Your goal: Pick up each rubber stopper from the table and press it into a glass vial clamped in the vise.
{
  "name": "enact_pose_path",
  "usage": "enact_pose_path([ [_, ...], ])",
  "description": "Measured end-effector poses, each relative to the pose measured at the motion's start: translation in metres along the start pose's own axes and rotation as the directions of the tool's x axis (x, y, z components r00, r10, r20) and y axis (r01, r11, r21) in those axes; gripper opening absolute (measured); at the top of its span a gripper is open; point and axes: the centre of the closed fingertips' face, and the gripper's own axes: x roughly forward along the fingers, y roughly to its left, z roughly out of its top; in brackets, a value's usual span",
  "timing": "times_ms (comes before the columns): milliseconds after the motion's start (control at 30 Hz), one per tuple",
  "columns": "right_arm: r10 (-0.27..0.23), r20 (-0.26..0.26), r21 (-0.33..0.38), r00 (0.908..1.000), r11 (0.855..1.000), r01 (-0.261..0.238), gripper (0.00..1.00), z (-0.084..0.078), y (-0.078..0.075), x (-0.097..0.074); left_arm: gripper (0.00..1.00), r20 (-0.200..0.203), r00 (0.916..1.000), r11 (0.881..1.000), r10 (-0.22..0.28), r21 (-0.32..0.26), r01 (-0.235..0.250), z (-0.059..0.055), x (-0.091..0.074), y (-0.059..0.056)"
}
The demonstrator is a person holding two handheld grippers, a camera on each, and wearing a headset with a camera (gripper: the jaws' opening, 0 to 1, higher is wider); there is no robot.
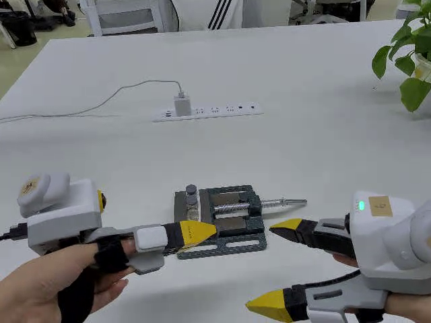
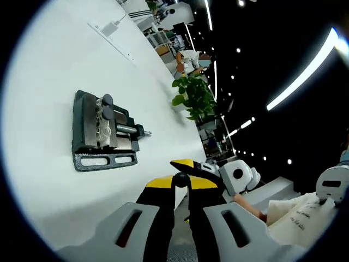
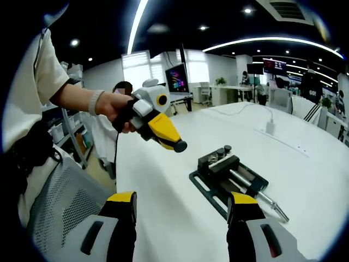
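Near edge of worktop [image 1: 323, 134], left side: a hand [image 1: 47, 282] holds the left hand-held gripper [image 1: 202, 232]. Its yellow tips are closed to a narrow point. The left gripper view shows a small dark rubber stopper [image 2: 180, 180] pinched between the tips. In the right gripper view the same stopper [image 3: 180, 146] sits at the tip, lifted clear of the worktop.

Near edge, right side: right hand-held gripper [image 1: 279, 268], jaws spread wide, nothing between them. One yellow tip is just beside the vise's right end; the other is lower, close to the near edge.

Just past both grippers, middle of the near part of the worktop: dark vise [image 1: 225, 219] on a slotted base plate, with its screw handle [image 1: 283, 202] sticking out to the right. A glass vial [image 1: 192, 205] stands upright, clamped at the vise's left end, with a dark top. The left gripper view shows two dark round tops side by side there. In the head view the left gripper's tip overlaps the near-left corner of the base plate, just beside the vial; I cannot tell whether it touches.

Further in, mid-worktop: a white power strip [image 1: 209, 110] lies crosswise. A white charger [image 1: 182, 104] is plugged in, and its cable [image 1: 101, 104] trails off toward the left edge.

Right edge, far end: leaves of a green plant [image 1: 411, 60].

Beyond the far edge: a white chair [image 1: 128, 17].
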Motion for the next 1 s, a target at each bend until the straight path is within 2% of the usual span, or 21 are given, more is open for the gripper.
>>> enact_pose_path([
  [100, 0.002, 0.047, -0.042, 0.9989, 0.999, 0.0, 0.59, 0.014, 0.001, 0.001, 0.04, 0.021, 0.9984, 0.996, -0.053, -0.067, 0.055, -0.001, 0.0, -0.008],
  [133, 0.005, 0.054, -0.055, 0.9985, 0.998, -0.002, 0.57, 0.017, 0.002, 0.001, 0.04, 0.014, 0.9973, 0.995, -0.072, -0.064, 0.072, -0.003, 0.0, -0.009],
  [167, 0.003, 0.07, -0.07, 0.9976, 0.998, 0.002, 0.55, 0.022, 0.002, 0.001, 0.04, 0.018, 0.996, 0.992, -0.087, -0.089, 0.088, -0.004, 0.0, -0.012],
  [333, 0.024, 0.135, -0.089, 0.9906, 0.996, -0.012, 0.45, 0.041, 0.005, 0.0, 0.04, 0.032, 0.9892, 0.98, -0.143, -0.138, 0.146, -0.006, 0.0, -0.02],
  [367, 0.027, 0.147, -0.086, 0.9888, 0.996, -0.014, 0.43, 0.044, 0.006, -0.001, 0.04, 0.035, 0.9873, 0.975, -0.155, -0.152, 0.159, -0.006, 0.0, -0.022],
  [400, 0.041, 0.168, -0.083, 0.985, 0.996, -0.027, 0.41, 0.049, 0.008, -0.002, 0.04, 0.048, 0.9818, 0.965, -0.184, -0.182, 0.19, -0.005, -0.001, -0.026],
  [433, 0.049, 0.179, -0.083, 0.9827, 0.996, -0.035, 0.39, 0.052, 0.009, -0.003, 0.04, 0.048, 0.9785, 0.96, -0.2, -0.192, 0.206, -0.005, -0.002, -0.029],
  [533, 0.07, 0.201, -0.089, 0.977, 0.995, -0.053, 0.31, 0.058, 0.013, -0.006, 0.04, 0.043, 0.9737, 0.951, -0.224, -0.209, 0.228, -0.008, -0.002, -0.032],
  [800, 0.107, 0.235, -0.099, 0.9662, 0.991, -0.085, 0.19, 0.068, 0.021, -0.007, 0.04, 0.042, 0.9595, 0.925, -0.279, -0.257, 0.28, -0.011, -0.005, -0.039],
  [867, 0.118, 0.244, -0.099, 0.9626, 0.99, -0.096, 0.17, 0.071, 0.024, -0.007, 0.04, 0.043, 0.9583, 0.923, -0.282, -0.261, 0.284, -0.011, -0.005, -0.04],
  [900, 0.124, 0.249, -0.098, 0.9605, 0.99, -0.103, 0.15, 0.072, 0.025, -0.007, 0.04, 0.035, 0.9547, 0.917, -0.296, -0.269, 0.294, -0.013, -0.005, -0.042],
  [1000, 0.131, 0.25, -0.1, 0.9594, 0.989, -0.109, 0.14, 0.073, 0.026, -0.006, 0.04, 0.029, 0.9524, 0.915, -0.304, -0.271, 0.3, -0.015, -0.005, -0.043],
])
